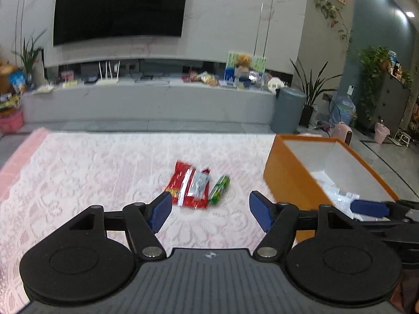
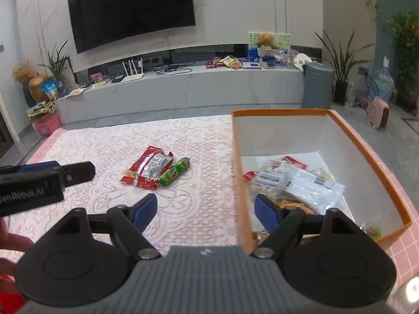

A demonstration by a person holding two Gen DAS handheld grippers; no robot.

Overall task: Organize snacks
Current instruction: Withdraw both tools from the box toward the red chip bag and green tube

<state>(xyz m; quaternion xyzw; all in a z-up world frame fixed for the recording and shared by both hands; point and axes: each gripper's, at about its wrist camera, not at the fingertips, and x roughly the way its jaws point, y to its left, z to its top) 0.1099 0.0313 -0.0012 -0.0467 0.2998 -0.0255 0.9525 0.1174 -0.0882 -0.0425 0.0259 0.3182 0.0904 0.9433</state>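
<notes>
White lace cloth [image 2: 183, 209] over a pink table sets the stage, with a living-room wall and dark television [image 2: 131, 10] behind. Taking the orange box [image 2: 237, 172] as landmark: it sits open-topped at the cloth's right side, already holding several clear and white packets [image 2: 301, 183]. To its left, well apart from its wall, lie the last loose snacks: a red packet [image 1: 183, 183] with a silver packet [image 1: 199, 184] resting on top, and a green wrapped roll [image 1: 220, 189] just beside them on the box side.

Both tools are empty. The left gripper [image 1: 209, 212] has its blue pads spread wide, pointed at the pile left of the box. The right gripper [image 2: 207, 210] straddles the box's near-left wall, jaws likewise apart, one pad inside the box, nothing between them.

These look light, thin foil pouches: crinkly, slick, likely to slide on the lace or slip from a shallow pinch. I judge the contents soft or brittle, so a gentle squeeze suits. The green roll seems firmer; gripping across its middle should hold. For the flat packets, a sealed edge or the raised centre offers the best purchase.
</notes>
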